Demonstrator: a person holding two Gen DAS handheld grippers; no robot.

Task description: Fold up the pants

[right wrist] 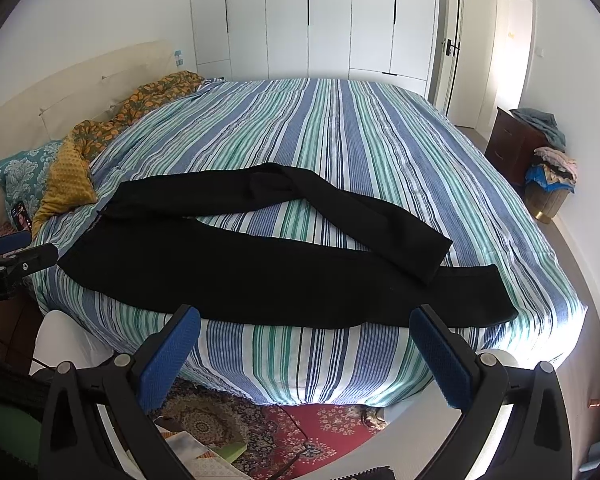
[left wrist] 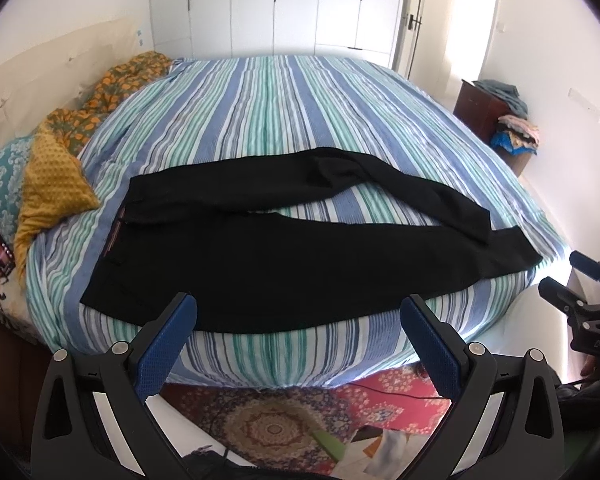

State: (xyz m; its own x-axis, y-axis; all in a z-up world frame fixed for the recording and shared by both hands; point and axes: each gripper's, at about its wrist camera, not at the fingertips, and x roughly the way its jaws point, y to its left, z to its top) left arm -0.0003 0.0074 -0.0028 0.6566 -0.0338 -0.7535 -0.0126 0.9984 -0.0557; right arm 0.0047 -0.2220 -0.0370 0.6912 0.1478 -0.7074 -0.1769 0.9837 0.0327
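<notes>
Pants (left wrist: 284, 256) – flat on bed (left wrist: 260, 112), far leg apparently bent | left gripper (left wrist: 298, 320) – spread, empty | right gripper (right wrist: 304, 332) – spread, empty

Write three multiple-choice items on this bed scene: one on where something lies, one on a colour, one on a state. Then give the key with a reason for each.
1. Where does the waistband of the pants lie?
A. Toward the pillows at the left
B. Toward the wardrobe
C. Hanging off the right edge

2. What colour are the pants?
A. Grey
B. Black
C. Navy with white stripes

3. How do the left gripper and right gripper stand?
A. Both shut on the cloth
B. One open, one shut
C. Both open, holding nothing

Key:
1 A: the wide waist end lies at the left, near the yellow cushion, and the legs run to the right.
2 B: the cloth is plain black against the striped bedcover.
3 C: the blue pads of each stand wide apart, short of the pants, with only bedcover between them.
</notes>
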